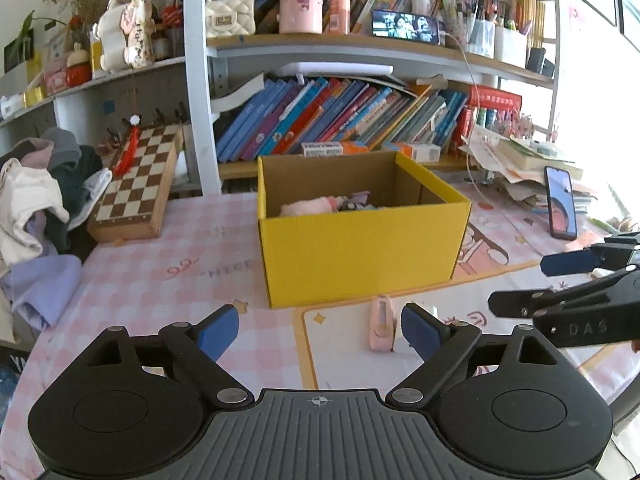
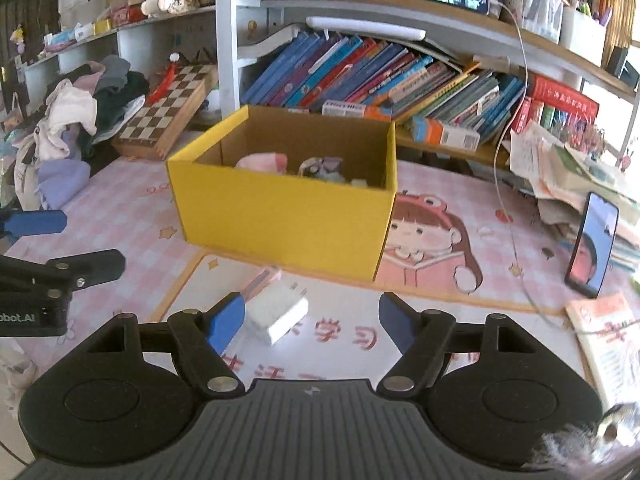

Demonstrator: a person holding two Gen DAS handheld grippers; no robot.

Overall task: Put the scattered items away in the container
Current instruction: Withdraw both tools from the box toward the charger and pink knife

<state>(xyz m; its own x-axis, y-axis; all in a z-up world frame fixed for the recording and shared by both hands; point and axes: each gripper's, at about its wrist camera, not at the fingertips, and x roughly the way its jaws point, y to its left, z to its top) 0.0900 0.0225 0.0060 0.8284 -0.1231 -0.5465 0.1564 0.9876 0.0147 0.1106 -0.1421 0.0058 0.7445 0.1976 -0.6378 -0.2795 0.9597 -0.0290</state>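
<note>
While we hover short of the box:
left gripper (image 1: 320, 330): jaws wide, empty
right gripper (image 2: 312, 320): jaws wide, empty
yellow box (image 1: 360, 248): contents half hidden behind its front wall
pink item (image 1: 381, 322): partly behind our fingertip
white charger (image 2: 280, 314): just beside left pad, blurred

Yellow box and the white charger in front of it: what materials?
Box: looks like corrugated cardboard, matte yellow outside, raw brown inside, with folded edges at the rim. Charger: probably hard plastic, smooth white with a slight sheen, crisp moulded edges; what look like metal prongs at one end, though blur leaves that open.
</note>
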